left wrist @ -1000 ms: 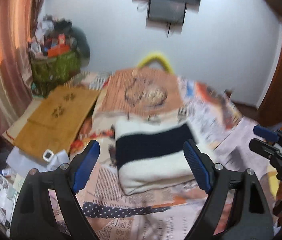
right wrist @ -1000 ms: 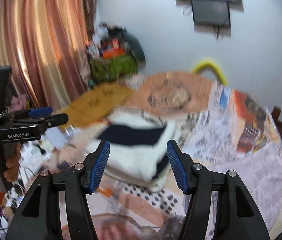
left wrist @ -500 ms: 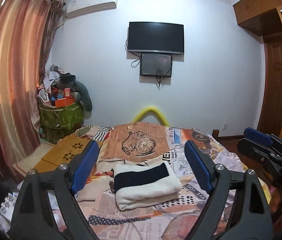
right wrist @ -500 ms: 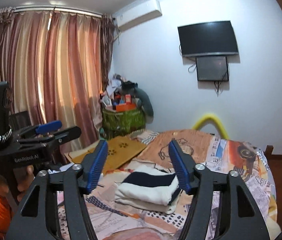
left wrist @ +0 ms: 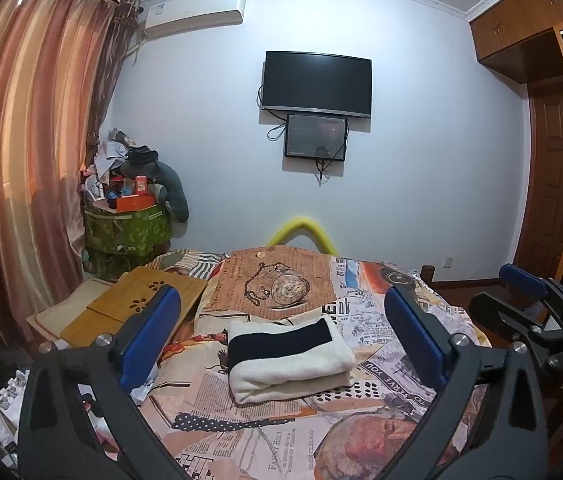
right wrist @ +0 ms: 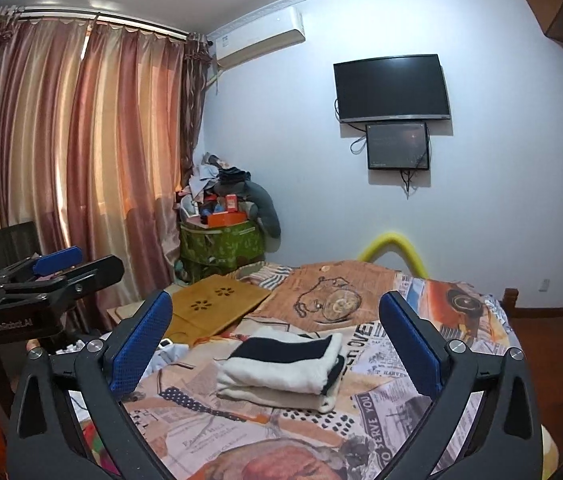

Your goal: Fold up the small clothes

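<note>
Folded sweater (left wrist: 287, 358) (white with a dark band) lies on the bed (left wrist: 281, 432). Left gripper (left wrist: 281, 344) and right gripper (right wrist: 275, 350) are held above the bed near the sweater, fingers spread, holding nothing. Only the right view shows the sweater's stacked layers. Beyond the bed, a green bin (left wrist: 127, 230) holds piled boxes and clothes.

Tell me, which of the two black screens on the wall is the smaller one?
The lower screen, hanging directly beneath the wide television. It is narrower, and a cable dangles below it.
</note>
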A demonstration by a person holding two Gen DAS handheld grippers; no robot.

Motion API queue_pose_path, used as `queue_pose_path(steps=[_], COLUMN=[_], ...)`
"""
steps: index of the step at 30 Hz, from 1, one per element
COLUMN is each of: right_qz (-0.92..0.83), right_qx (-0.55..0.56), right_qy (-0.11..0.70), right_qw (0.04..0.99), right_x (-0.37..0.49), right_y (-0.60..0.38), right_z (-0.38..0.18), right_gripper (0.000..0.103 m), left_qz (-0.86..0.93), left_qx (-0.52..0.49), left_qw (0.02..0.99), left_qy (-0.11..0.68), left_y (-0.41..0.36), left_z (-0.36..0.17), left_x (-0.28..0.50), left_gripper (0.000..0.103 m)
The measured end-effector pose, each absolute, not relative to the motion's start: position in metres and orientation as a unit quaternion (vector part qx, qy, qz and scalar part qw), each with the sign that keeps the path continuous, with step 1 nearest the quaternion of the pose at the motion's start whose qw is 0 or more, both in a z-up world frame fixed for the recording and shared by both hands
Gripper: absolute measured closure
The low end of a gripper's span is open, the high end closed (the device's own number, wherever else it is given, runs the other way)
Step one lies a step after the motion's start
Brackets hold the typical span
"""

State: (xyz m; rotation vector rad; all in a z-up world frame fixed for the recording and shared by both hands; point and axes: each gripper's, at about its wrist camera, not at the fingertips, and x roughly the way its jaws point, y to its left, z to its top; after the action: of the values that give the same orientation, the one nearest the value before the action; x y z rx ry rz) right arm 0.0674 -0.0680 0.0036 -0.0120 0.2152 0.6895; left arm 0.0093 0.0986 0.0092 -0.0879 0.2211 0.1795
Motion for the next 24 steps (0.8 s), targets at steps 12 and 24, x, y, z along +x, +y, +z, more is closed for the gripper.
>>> queue_pose_path(steps=[12,24], right_qz=[0.333,0.331], right_qx=[-0.007,-0.004], right_qy=[0.105,0.115], right_qw=[0.937,0.936], right_x=[0.0587,0.0593], right_y=[-0.0739,-0.0745], right_z=[0.0009,-0.0011], right_gripper=[0.000,0.000], left_qz=[0.087,0.080], left_qx=[-0.046,-0.045], left_qw=[0.989,0.989], left_qy=[0.112,0.117], left_y=[0.0939,0.0924], left_z=[0.0099,0.0056], left_x=[0.0089,0.0143], left_gripper=[0.000,0.000])
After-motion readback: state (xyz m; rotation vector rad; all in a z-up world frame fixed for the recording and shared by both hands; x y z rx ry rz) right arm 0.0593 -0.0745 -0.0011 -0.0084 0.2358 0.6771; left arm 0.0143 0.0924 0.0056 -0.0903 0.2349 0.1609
